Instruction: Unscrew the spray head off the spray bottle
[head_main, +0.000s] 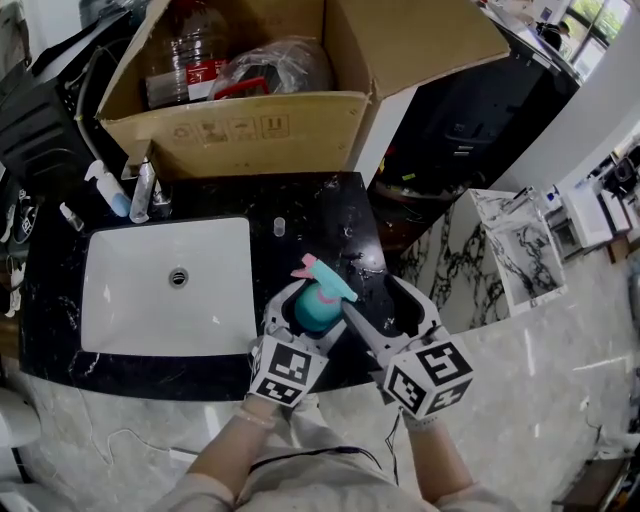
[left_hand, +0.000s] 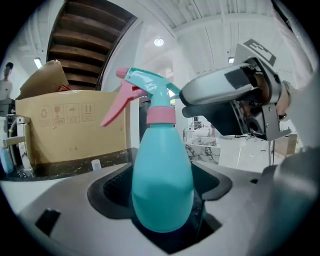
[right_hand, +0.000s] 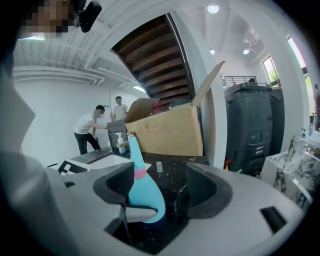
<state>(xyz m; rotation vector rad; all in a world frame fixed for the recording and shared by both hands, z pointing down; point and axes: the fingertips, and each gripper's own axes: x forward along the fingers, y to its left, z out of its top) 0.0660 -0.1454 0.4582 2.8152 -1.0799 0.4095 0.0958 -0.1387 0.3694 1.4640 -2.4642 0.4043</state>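
The left gripper (left_hand: 162, 200) is pinching the spray bottle (left_hand: 162, 175) low on its rounded body, dark ribbed pads pressing on both sides. The bottle is standing upright, long axis vertical, over the near right part of the desk (head_main: 320, 200). Its smooth teal plastic body is narrowing up to a pink collar (left_hand: 161, 114), and the teal spray head (left_hand: 150, 87) is sitting on that. The pink nozzle tip and trigger (left_hand: 117, 107) are pointing away from the person, toward the cardboard box (head_main: 250, 130).

The right gripper (right_hand: 160, 192) is hanging just right of the bottle with its jaws spread wide, pressing on nothing. One grey finger is reaching beside the spray head.

The desk is glossy black stone with white veins and is carrying a white rectangular sink (head_main: 165, 285). The box front is showing small printed handling symbols, with no words readable
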